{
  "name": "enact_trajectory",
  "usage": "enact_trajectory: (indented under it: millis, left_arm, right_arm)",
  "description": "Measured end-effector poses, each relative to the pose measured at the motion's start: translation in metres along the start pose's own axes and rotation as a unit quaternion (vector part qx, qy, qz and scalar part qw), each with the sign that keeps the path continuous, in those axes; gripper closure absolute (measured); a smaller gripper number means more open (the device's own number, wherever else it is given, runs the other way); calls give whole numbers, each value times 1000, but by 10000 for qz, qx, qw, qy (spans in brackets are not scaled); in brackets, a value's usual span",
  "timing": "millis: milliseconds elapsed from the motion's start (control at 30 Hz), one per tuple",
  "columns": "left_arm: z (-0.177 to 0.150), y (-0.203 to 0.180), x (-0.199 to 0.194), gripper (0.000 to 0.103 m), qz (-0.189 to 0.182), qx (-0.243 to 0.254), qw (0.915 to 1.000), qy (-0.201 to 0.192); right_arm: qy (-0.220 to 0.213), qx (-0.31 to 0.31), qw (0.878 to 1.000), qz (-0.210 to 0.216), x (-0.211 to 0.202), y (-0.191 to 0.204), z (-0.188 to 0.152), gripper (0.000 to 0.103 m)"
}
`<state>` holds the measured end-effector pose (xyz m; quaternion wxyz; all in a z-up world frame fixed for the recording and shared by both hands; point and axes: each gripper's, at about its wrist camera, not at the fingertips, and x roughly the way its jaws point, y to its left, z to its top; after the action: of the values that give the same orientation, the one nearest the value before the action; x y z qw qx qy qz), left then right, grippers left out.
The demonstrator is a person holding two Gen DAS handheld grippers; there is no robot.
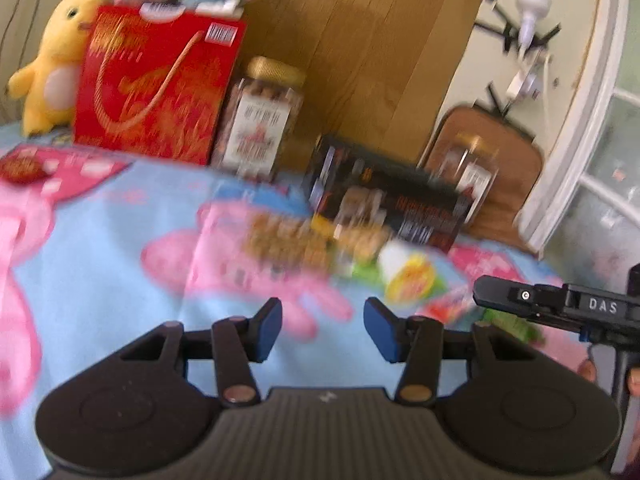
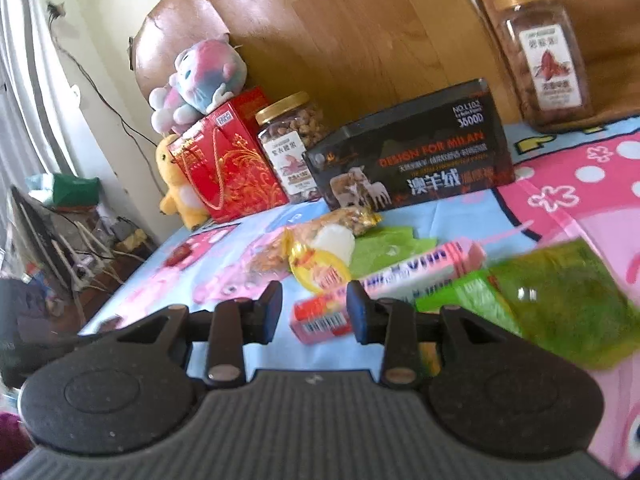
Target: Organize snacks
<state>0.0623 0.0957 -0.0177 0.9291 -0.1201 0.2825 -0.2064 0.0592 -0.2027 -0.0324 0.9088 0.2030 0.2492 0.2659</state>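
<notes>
Light, stiff pink rectangular cardboard snack box (image 2: 384,288), probably best pinched across narrow sides. Both hand-held grippers, left (image 1: 323,330) and right (image 2: 314,307), released, grasping nothing.

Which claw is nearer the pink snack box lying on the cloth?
Right. The right claw has the pink snack box's barcode end just past its fingertips. The left claw hangs over bare cloth, the box off to its right.
</notes>
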Motion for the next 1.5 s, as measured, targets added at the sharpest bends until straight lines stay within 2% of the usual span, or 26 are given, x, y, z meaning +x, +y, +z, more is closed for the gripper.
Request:
enact_trajectory:
  millis: [100, 233, 367, 400, 467, 533, 633, 700, 800, 867, 1000, 1100, 1267, 1367, 1500]
  left_arm:
    - [37, 3, 20, 50, 17, 82, 9999, -111]
    - [67, 17, 78, 50, 204, 83, 9997, 138]
    - [70, 45, 126, 51, 268, -519, 9960, 678]
    - [68, 48, 132, 53, 279, -565, 9959, 649]
    - [62, 42, 130, 53, 292, -512, 9962, 635]
    - [52, 27, 123, 53, 137, -420, 9960, 779]
    - [28, 2, 96, 54, 18, -116, 9964, 837]
    - [21, 2, 72, 54, -179, -356, 9965, 740]
    - [18, 18, 26, 55, -131, -991, 9949, 148]
    - [14, 30, 3, 55, -64, -1290, 9916, -18]
    - [6, 34, -22, 54, 186, -1205, 9925, -55]
    - [1, 32, -25, 54, 139, -1218, 9924, 52]
    - [11, 11, -6, 54, -396, -1005, 9941, 106]
    - [13, -4, 6, 54, -711, -1011, 9922, 172]
    - [6, -19, 14, 54, -743, -886, 9927, 331]
  right_arm:
    - [-42, -265, 9995, -134, 5, -3, 40, 60]
    - [442, -139, 9986, -239, 48, -17, 86, 59]
    - [1038, 159, 9941, -276, 99, -30, 92, 59]
    - [1129, 258, 9929, -278, 110, -32, 88, 59]
    - [1267, 397, 9908, -254, 127, -35, 82, 59]
    - [1408, 508, 9885, -234, 135, -37, 74, 59]
    - [1396, 588, 9885, 32, 106, -34, 66, 59]
    - [1328, 377, 9904, -17, 79, -29, 62, 59]
    - [828, 17, 9965, -113, 34, -16, 62, 59]
    - [465, -286, 9984, -137, 11, -3, 62, 59]
    - [289, -584, 9979, 19, 2, 23, 54, 59]
    - [326, -1054, 9936, -241, 12, 30, 50, 59]
    - [329, -92, 9970, -701, 11, -24, 46, 59]
    - [494, -7, 9972, -554, 21, -25, 43, 59]
    - [891, -496, 9942, -333, 37, -15, 34, 60]
